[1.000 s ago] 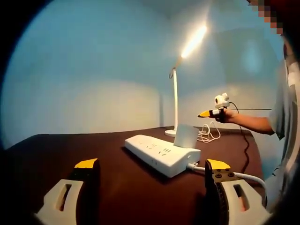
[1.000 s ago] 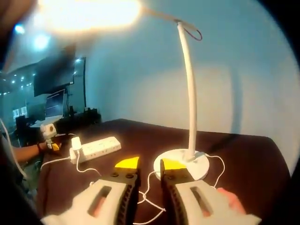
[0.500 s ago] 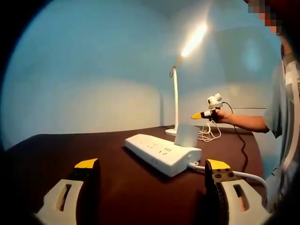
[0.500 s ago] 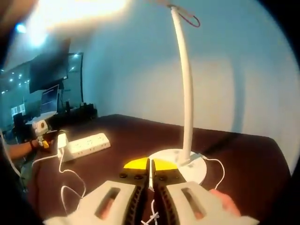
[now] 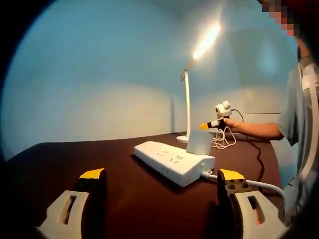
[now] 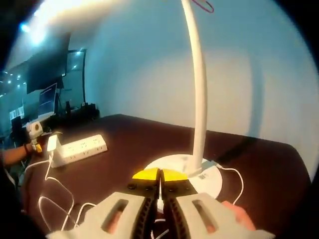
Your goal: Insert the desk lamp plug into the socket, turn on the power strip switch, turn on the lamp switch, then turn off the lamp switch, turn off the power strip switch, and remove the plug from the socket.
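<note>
Left gripper (image 5: pixel 162 175): jaws spread wide, holding nothing, low over the dark brown surface (image 5: pixel 75 154). Power strip (image 5: pixel 173 162): lies on the surface ahead of this gripper, with the white lamp plug (image 5: pixel 198 143) seated in its near end. Desk lamp (image 5: pixel 188 99): lit, standing behind the strip. Right gripper (image 6: pixel 159 175): jaws pressed together, yellow tips at the near edge of the round lamp base (image 6: pixel 187 172); contact with the base cannot be confirmed

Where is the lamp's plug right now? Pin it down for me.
The plug stands in the power strip at its near-right end in the left gripper view, in front of the lit lamp.
</note>
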Available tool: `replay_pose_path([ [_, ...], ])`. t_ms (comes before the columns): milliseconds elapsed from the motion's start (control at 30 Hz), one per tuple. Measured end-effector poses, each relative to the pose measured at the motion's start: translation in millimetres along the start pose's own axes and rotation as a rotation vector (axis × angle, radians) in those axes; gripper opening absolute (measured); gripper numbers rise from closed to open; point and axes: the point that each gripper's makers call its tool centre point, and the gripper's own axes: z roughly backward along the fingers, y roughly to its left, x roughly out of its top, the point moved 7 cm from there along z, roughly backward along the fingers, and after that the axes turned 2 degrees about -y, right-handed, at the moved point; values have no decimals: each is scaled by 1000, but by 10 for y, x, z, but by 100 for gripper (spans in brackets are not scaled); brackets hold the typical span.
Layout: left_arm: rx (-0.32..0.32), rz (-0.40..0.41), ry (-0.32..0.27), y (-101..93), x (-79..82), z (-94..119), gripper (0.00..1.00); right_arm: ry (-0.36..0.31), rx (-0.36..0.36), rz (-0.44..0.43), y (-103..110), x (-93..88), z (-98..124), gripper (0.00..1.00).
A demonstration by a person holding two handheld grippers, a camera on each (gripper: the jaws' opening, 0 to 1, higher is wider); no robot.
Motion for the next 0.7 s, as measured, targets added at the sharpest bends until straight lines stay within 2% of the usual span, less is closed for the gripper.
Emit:
replay_pose_path([
  [200, 4, -2, 8, 1, -10, -10, 88, 13, -2, -4, -49, -77, -125, 3],
  [700, 22, -7, 17, 31, -21, -8, 87, 11, 3, -37, -81, -189, -210, 3],
])
